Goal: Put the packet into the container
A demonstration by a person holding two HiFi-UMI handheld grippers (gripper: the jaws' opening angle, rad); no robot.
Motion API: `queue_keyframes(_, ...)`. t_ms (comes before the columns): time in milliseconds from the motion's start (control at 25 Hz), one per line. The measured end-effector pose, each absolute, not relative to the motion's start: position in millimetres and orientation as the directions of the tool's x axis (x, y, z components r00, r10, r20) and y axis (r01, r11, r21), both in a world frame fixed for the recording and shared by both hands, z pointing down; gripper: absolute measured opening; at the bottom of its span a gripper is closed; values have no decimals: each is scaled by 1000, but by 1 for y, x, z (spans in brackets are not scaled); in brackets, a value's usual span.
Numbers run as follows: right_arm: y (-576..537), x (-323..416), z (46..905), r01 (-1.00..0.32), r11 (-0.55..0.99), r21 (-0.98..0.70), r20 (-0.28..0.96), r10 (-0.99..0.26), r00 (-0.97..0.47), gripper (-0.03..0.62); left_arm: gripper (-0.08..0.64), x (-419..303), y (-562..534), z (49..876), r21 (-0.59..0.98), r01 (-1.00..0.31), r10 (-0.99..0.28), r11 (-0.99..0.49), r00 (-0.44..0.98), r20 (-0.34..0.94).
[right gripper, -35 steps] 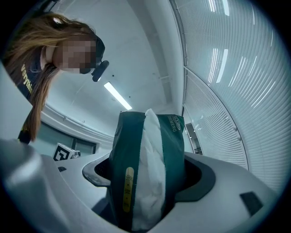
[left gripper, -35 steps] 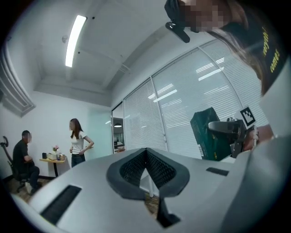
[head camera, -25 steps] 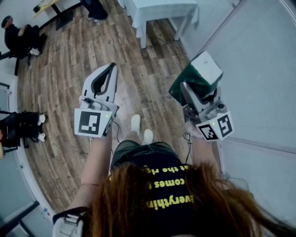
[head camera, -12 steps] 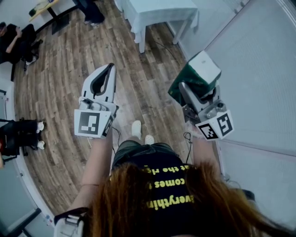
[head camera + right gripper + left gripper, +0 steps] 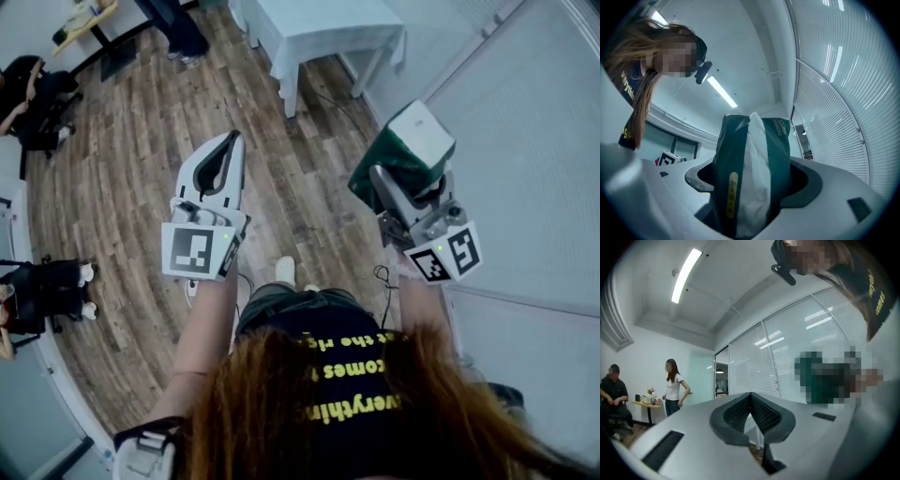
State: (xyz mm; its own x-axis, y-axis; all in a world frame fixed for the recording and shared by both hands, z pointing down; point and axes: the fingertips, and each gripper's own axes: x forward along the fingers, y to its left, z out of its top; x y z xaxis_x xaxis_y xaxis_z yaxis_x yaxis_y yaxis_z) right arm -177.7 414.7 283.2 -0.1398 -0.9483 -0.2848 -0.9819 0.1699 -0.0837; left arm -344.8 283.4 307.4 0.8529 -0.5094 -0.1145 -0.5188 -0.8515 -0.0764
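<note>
We've got the packet (image 5: 411,142) clamped in our right gripper (image 5: 392,183), up in the air. The left gripper (image 5: 223,155) is closed and empty (no container in view), so the whole drop-in's left.

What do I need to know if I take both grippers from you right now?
Left gripper: shut, empty, held up in the air.
Right gripper: shut on the green and white packet, held up too.
Container: not in any view, so I cannot say where it is.
Done: the packet is picked up.
Left to do: find the container, carry the packet over, drop it in.
</note>
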Motion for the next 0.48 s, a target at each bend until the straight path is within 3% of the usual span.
queue_keyframes(240, 396, -175, 282, -989, 122, -80, -270, -958, -97, 379, 2, -336, 264, 314, -65, -456, -445, -888, 886, -128)
queue_keyframes(480, 369, -176, 285, -988, 122, -92, -266, -959, -94, 379, 2, -340, 237, 314, -59, -472, -463, -880, 878, -122)
